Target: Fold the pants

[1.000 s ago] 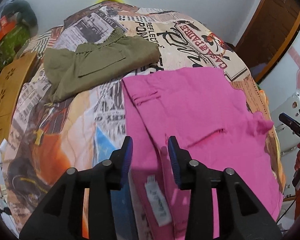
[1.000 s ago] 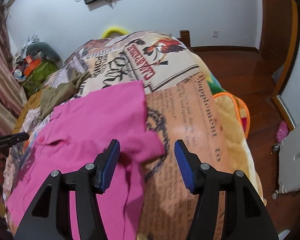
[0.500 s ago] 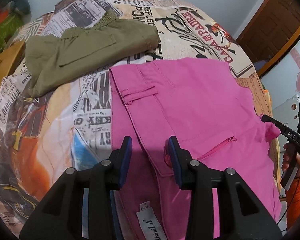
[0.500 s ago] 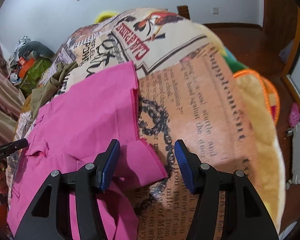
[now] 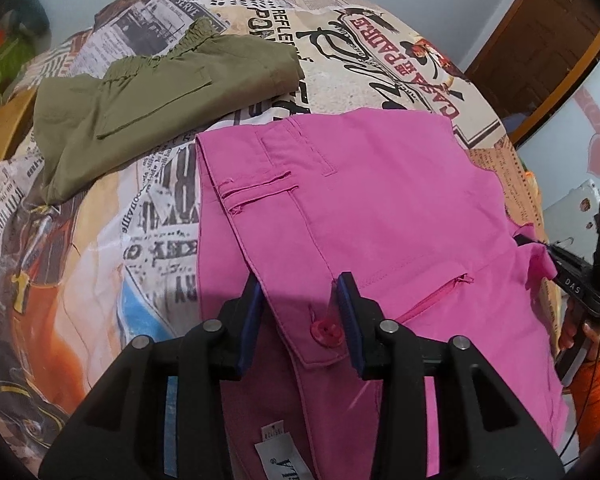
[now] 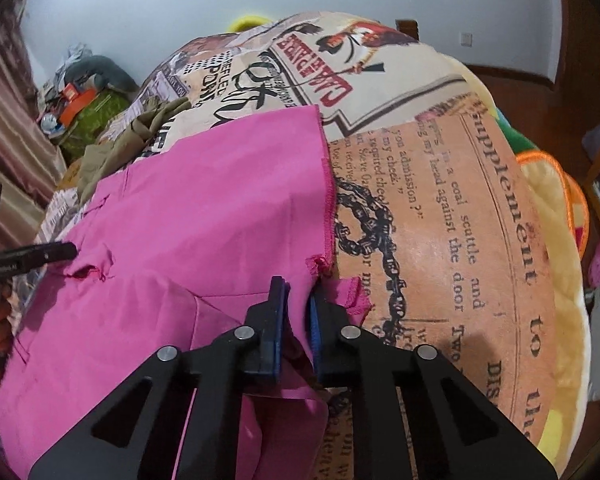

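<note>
I saw the pink pants [image 5: 364,216] spread on the printed bedspread [image 5: 100,248]. My right gripper [image 6: 298,306] had just clamped the hem at their right end; my left gripper [image 5: 300,300], narrowing, straddled the waistband (button between jaws, not yet pinched).

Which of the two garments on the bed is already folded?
The olive green pants, lying folded at the far left of the bedspread. The pink pants lie spread open, waistband button showing, with both grippers at them.
</note>
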`<act>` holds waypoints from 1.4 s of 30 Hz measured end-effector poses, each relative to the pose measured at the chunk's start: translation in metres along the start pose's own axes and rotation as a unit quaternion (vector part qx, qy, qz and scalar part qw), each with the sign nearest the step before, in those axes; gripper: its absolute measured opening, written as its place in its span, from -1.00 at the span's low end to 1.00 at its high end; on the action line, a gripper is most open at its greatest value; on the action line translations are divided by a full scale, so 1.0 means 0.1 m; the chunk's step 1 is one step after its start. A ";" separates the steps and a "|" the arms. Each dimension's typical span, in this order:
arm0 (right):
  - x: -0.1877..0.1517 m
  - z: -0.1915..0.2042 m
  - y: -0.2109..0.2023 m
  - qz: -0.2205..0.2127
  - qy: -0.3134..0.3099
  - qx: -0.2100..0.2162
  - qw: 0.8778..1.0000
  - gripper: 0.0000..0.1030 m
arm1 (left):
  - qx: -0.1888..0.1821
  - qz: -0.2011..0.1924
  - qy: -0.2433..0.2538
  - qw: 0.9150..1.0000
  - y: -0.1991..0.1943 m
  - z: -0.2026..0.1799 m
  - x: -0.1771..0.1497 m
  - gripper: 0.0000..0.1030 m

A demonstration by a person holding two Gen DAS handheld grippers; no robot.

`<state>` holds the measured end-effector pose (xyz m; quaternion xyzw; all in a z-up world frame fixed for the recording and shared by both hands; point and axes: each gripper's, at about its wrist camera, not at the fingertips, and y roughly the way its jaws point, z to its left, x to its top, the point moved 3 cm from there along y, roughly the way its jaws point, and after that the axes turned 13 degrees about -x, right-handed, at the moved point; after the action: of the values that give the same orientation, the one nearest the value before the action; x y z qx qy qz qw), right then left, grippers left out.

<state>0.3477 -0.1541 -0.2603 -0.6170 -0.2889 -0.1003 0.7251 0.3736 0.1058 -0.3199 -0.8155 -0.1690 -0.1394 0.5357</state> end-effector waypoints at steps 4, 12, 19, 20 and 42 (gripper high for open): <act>0.01 0.07 -0.03 -0.023 -0.029 -0.023 0.999 -0.88 | 0.005 0.008 0.021 1.000 0.01 -0.05 -0.01 -0.87; 0.06 0.11 -0.02 -0.038 -0.064 -0.053 0.996 -0.90 | 0.050 -0.004 0.060 0.997 -0.06 -0.09 -0.03 -0.94; -0.04 0.16 0.07 -0.018 -0.093 -0.066 0.993 -0.93 | 0.100 -0.012 0.117 0.988 -0.14 -0.22 -0.05 -0.94; -0.03 0.16 0.06 -0.019 -0.093 -0.068 0.993 -0.93 | 0.111 -0.013 0.121 0.986 -0.15 -0.23 -0.04 -0.94; 0.19 0.04 -0.57 -0.042 -0.058 -0.053 0.996 -0.53 | 0.126 0.006 0.094 0.988 0.02 -0.07 -0.11 -0.91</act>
<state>0.3333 -0.1590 -0.2022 -0.6465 -0.3503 -0.1103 0.6687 0.3638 0.0972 -0.3232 -0.7258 -0.1294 -0.1903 0.6483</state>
